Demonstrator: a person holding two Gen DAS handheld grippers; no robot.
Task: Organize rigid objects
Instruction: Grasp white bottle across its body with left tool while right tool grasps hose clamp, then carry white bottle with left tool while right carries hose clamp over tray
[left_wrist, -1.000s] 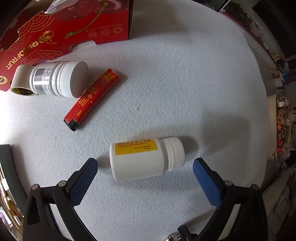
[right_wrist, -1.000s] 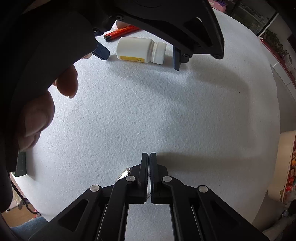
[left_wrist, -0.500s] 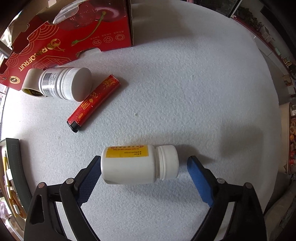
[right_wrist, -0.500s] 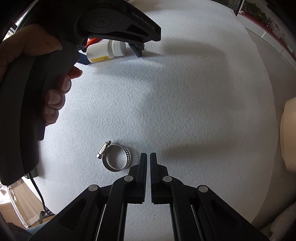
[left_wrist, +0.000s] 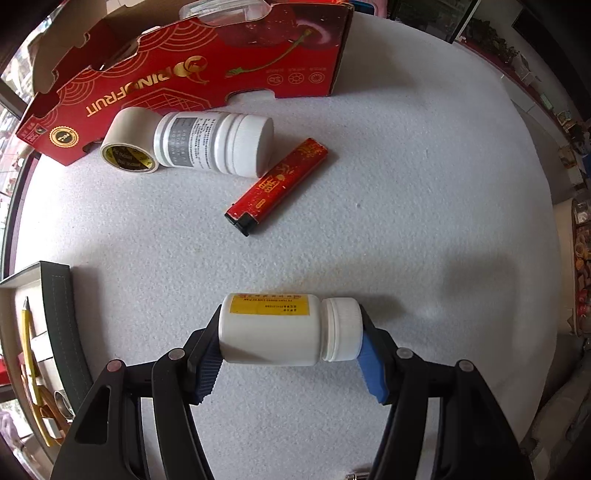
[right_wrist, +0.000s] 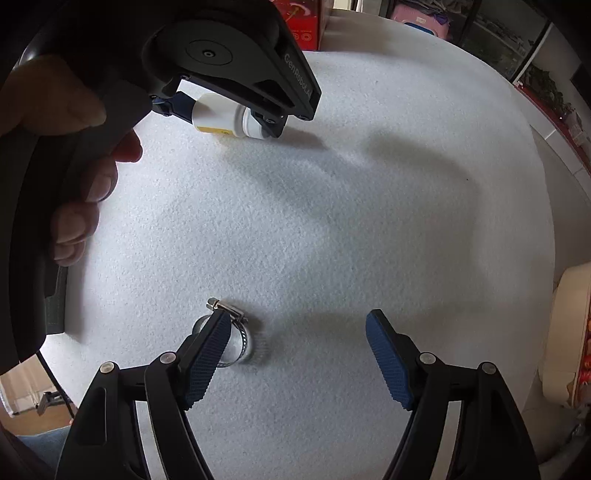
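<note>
The left hand-held gripper (left_wrist: 290, 349) is closed end to end on the small white bottle (left_wrist: 273, 332), one pad against its base and the other against its cap. The bottle lies sideways between them with its yellow label up; that lengthwise hold probably suits a bottle that would roll if pinched across its round body. From the right wrist view the bottle (right_wrist: 221, 118) appears just above or barely touching the white bench (right_wrist: 332, 221); I cannot tell which.

Farther off, a larger white bottle (left_wrist: 218, 146) lies on its side, touching a roll of tape (left_wrist: 127, 146) at the foot of the red fruit box (left_wrist: 184, 77). A red lighter (left_wrist: 277, 186) rests just beside its cap. That cluster looks like the gathering spot (a judgement only).

The right hand-held gripper (right_wrist: 295, 354) hangs wide open over the near bench, its left pad overlapping a metal hose clamp (right_wrist: 236, 339), seemingly lined up to take it next.
</note>
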